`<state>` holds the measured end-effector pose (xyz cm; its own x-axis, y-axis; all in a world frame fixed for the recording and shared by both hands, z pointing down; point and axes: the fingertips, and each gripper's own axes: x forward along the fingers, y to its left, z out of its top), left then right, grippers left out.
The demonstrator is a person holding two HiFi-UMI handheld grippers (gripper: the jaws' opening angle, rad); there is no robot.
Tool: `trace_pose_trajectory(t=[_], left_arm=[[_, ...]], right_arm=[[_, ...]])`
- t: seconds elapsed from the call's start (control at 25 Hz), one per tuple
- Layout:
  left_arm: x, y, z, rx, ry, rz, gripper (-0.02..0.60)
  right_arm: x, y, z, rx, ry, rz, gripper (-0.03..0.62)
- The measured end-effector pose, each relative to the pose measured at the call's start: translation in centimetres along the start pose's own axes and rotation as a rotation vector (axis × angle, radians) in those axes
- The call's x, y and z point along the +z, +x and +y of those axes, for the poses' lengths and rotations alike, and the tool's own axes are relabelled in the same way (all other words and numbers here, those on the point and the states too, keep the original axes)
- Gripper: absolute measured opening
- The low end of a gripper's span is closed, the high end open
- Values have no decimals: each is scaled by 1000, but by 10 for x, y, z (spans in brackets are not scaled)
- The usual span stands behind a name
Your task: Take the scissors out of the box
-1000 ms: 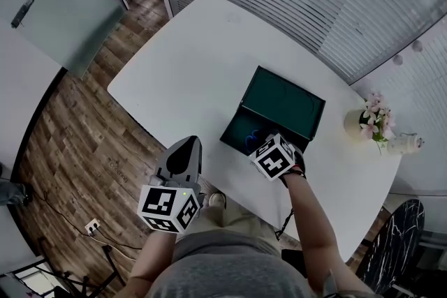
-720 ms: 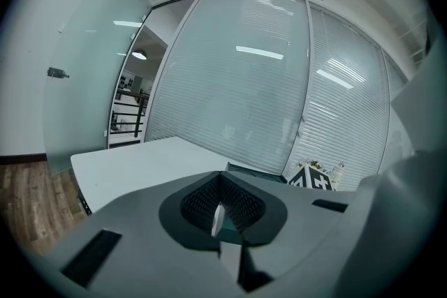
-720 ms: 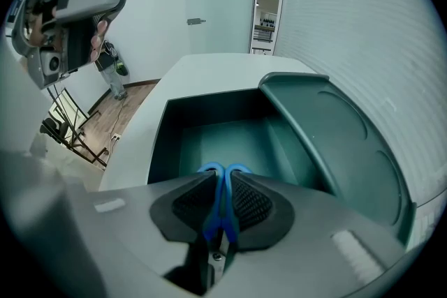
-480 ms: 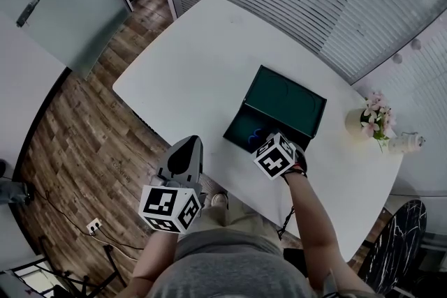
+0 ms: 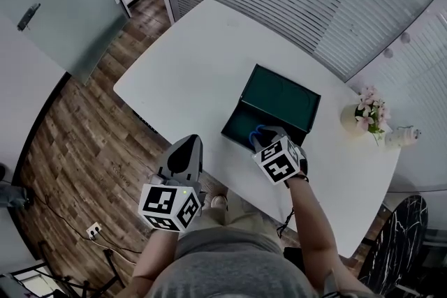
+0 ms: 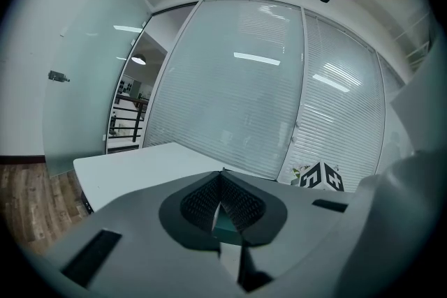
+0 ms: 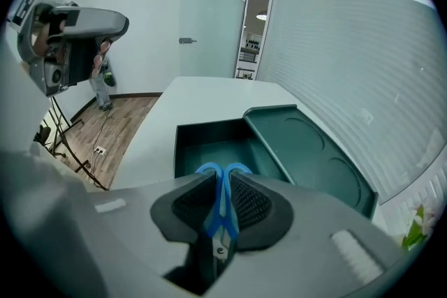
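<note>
Scissors [image 7: 209, 169], blue-handled: pinched between the pads of the right gripper [image 7: 222, 178], whose jaws have just been closing. Held over the near edge of the open green box [image 7: 202, 139], seemingly clear of its floor. Left gripper [image 6: 222, 185]: jaws together, empty, well apart from the box.

smooth matt table [image 5: 188, 59], plastic-handled scissors [image 7: 218, 213], wooden floor [image 5: 77, 143].

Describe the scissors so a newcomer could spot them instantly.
On the white table lies an open dark green box, near a flower pot. Over its tray the right hand-held gripper, whose jaws have just been closing, clamps the scissors. They are the only bright blue thing here: two looped handles poking out past the dark jaws.
</note>
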<state>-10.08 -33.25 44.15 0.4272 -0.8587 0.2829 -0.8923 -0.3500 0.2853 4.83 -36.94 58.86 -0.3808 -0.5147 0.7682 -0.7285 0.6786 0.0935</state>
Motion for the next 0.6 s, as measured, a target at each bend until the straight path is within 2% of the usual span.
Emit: trace_pose_trajectory(t=[0.6], left_arm=[[7,-30,-23,-45,25,-40,5]], right_arm=[[28,-71,1,-185,74,-229,77]])
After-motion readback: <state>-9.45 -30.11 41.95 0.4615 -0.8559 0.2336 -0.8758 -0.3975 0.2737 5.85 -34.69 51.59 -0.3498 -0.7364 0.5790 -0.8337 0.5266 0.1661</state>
